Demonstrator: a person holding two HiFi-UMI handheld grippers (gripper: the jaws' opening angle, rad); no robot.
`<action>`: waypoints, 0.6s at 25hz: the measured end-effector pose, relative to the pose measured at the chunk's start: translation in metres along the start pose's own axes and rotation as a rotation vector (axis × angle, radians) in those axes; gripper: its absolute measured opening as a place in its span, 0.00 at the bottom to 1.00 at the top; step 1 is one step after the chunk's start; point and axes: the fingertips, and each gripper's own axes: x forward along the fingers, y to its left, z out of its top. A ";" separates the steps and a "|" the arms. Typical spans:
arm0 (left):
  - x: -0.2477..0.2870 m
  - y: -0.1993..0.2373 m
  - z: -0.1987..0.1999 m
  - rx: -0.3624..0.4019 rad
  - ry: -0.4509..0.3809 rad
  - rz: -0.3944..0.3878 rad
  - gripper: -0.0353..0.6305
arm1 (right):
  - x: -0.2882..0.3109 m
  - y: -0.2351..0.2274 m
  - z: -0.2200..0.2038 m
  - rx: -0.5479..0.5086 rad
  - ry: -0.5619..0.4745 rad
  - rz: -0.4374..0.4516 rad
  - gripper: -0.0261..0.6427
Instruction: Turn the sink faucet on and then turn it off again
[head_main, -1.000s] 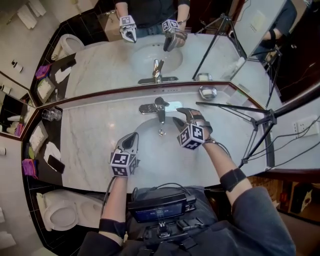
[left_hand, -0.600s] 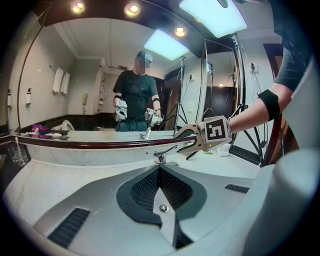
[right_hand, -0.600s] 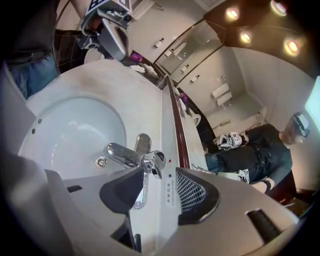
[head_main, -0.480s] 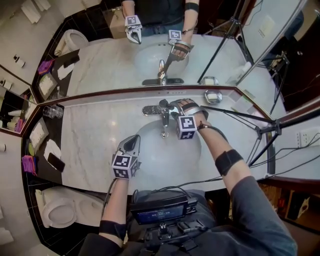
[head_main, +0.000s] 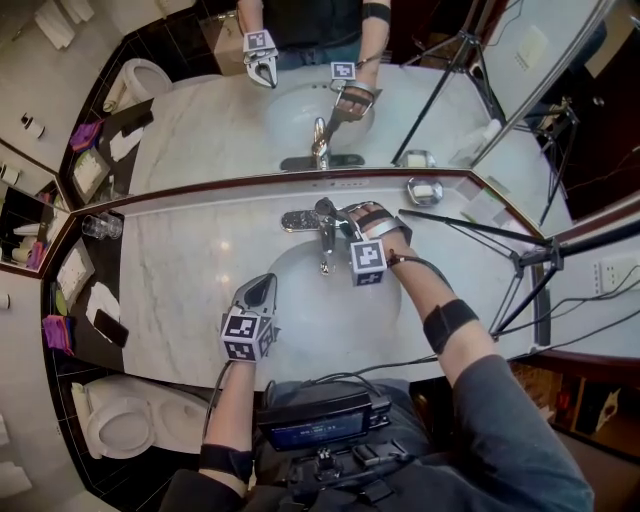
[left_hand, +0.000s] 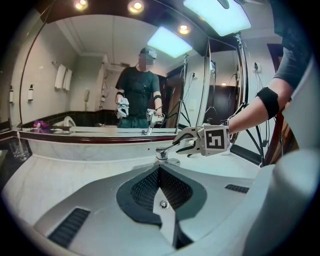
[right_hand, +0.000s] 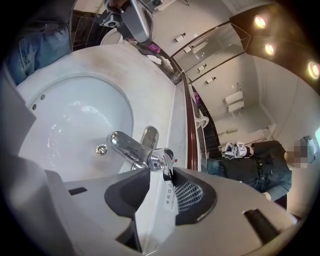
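Chrome single-lever faucet (head_main: 322, 238) stands at the back of the white oval basin (head_main: 300, 325) set in the pale marble worktop (head_main: 180, 270). From the head view its long axis runs toward the person. The right hand-held gripper (head_main: 338, 213) reaches it from the right, across that axis. The left hand-held gripper (head_main: 262, 290) hangs well apart over the basin's near rim, so the right is the working one. In the left gripper view that tool's own jaws are clenched on nothing. Only here does the side profile show: the faucet's short lever (left_hand: 167, 148) slants up rightward into the other tool's jaws. In the right gripper view those jaws have just been closing and now grasp the lever's tip, a pad on either side. The drain (right_hand: 102, 149) shows below and no stream can be made out, so the turning-on probably lies ahead.
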 end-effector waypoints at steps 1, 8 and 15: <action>0.001 -0.001 -0.001 0.000 0.002 -0.003 0.05 | 0.000 0.002 -0.001 -0.002 0.006 -0.002 0.26; 0.009 -0.008 -0.004 0.000 0.012 -0.020 0.05 | 0.001 0.013 -0.007 0.015 0.027 -0.025 0.26; 0.011 -0.008 -0.005 -0.003 0.015 -0.023 0.05 | 0.001 0.025 -0.011 0.054 0.052 -0.030 0.26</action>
